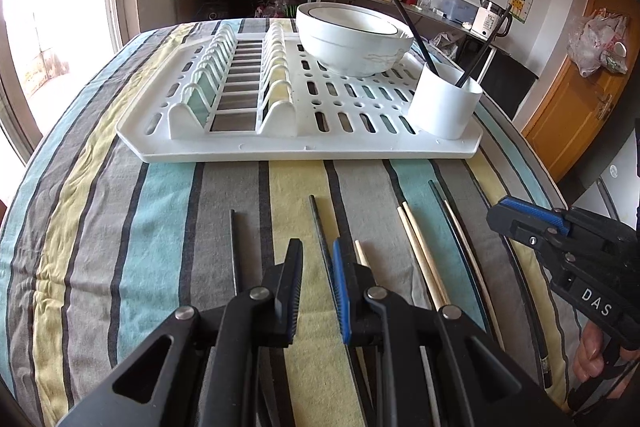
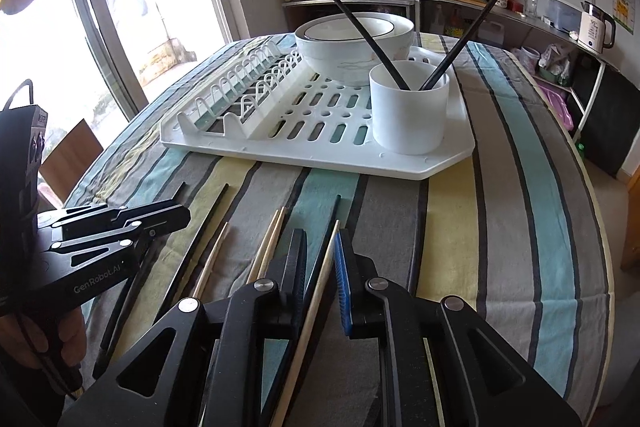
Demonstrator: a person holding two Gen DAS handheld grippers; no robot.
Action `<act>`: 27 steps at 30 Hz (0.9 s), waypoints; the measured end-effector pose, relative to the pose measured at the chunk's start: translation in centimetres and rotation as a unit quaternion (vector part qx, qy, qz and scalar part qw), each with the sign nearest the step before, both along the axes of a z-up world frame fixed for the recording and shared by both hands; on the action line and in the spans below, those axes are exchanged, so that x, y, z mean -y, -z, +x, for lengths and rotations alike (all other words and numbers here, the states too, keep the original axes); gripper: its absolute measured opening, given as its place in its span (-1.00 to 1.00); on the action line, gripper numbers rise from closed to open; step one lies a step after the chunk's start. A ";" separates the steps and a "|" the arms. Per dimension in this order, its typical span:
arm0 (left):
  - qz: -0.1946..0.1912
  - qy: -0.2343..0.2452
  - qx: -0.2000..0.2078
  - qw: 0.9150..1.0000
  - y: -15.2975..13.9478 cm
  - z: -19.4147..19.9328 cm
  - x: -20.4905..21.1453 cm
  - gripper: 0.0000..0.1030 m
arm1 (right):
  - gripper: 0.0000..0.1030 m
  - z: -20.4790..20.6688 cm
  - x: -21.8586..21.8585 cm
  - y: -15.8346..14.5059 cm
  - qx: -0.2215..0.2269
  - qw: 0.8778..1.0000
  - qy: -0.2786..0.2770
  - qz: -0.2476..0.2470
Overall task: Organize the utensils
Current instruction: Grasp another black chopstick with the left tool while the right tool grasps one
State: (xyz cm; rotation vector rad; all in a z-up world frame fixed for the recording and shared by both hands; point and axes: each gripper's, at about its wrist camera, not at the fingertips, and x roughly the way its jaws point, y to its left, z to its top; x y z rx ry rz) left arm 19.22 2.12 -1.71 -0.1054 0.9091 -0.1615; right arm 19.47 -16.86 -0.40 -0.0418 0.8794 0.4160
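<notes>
The right gripper straddles a wooden chopstick, jaws slightly apart; the left gripper hovers likewise unclamped over a black chopstick. These sticks look light, stiff and slick, best pinched mid-shaft. Beyond, the white cup on the drying rack holds two.

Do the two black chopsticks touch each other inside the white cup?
Cannot tell. In the right wrist view the black chopsticks converge in the white cup, whose rim hides their tips.
</notes>
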 end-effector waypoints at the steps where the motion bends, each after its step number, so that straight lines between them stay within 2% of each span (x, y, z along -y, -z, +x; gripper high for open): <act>1: -0.001 0.001 -0.006 1.000 0.2 0.4 0.1 -0.68 | -0.72 0.4 -0.2 0.1 -0.003 1.000 -0.002 -0.002; 9: 0.002 -0.009 -0.031 0.999 1.3 2.6 0.2 -0.68 | -0.72 3.7 -1.2 1.8 -0.044 0.999 0.001 -0.017; 16: 0.014 -0.010 -0.023 1.000 1.3 2.9 0.4 -0.69 | -0.72 4.9 -1.9 2.7 -0.063 0.997 0.007 -0.034; 20: 0.028 -0.010 -0.020 0.999 1.3 3.0 0.8 -0.69 | -0.74 5.0 -2.5 2.7 -0.062 0.997 0.013 -0.045; 24: 0.048 -0.006 -0.021 0.999 1.3 3.2 1.4 -0.69 | -0.89 5.1 -3.1 2.7 -0.058 0.996 0.016 -0.066; 27: 0.053 -0.006 -0.024 0.998 1.2 3.3 1.4 -0.74 | -0.89 5.2 -3.1 2.7 -0.060 0.996 0.018 -0.065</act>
